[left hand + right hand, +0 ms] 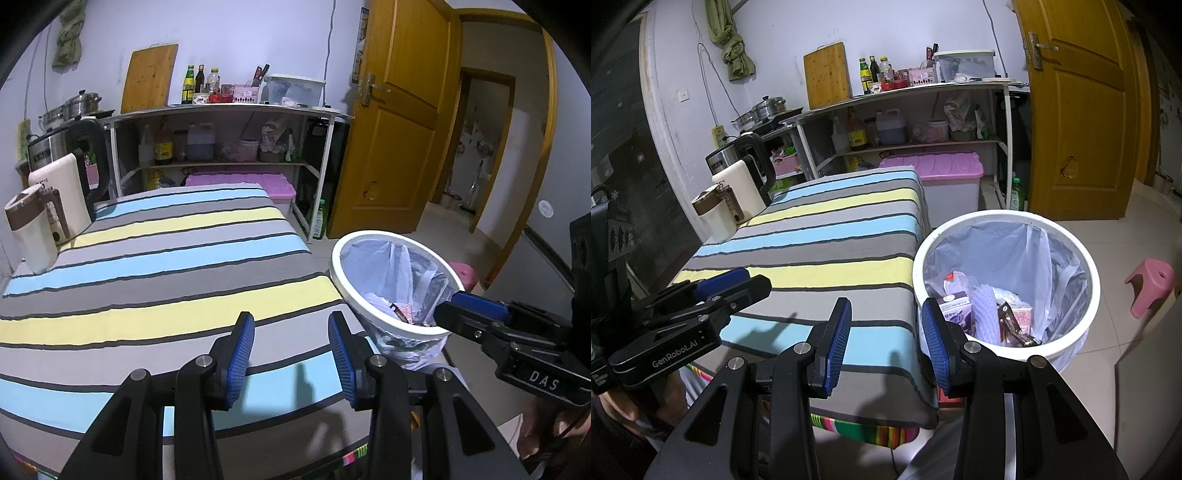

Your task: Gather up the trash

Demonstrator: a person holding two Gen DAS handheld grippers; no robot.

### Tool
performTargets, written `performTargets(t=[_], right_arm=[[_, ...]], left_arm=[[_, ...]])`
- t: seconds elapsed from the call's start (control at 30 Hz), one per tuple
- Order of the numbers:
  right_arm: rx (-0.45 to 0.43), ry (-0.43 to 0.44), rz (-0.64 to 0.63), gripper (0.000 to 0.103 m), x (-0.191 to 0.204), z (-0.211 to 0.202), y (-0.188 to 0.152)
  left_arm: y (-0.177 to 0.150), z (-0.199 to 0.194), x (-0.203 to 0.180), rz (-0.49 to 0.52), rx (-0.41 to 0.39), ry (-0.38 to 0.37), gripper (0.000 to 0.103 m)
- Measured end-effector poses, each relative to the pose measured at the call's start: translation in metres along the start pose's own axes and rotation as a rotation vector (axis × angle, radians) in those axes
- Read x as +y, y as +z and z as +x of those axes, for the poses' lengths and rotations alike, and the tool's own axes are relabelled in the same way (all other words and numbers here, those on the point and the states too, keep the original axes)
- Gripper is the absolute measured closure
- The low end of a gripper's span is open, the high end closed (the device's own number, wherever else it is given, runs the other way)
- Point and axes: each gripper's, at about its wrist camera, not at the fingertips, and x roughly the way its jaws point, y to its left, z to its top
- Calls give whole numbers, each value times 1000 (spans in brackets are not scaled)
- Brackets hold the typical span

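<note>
Left gripper (291, 354): fingers apart, nothing between them, over the striped desk (155, 266).
Right gripper (886, 343): fingers apart and empty, at the desk's edge beside the bin.
Trash (982, 314): cartons and wrappers lie inside the lined white bin (1067, 343) (none visible on the desk).
Risk: a careless swing could clip the rim and tip the bin.
Risk: fingers snagging the loose liner (1034, 254) could drag it out.

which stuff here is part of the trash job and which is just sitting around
Job: white trash bin with its bag, the trash inside it, left gripper, right gripper, both empty.

Just there: two kettles, striped cloth, pink stool, pink storage box, shelf bottles.
</note>
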Motion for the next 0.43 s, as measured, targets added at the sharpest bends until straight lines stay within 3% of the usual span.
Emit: performTargets(t=[0.43], right_arm=[[3,-1,2,62,0,1,-1]], left_arm=[[-2,6,-4,8,20,-7,61]])
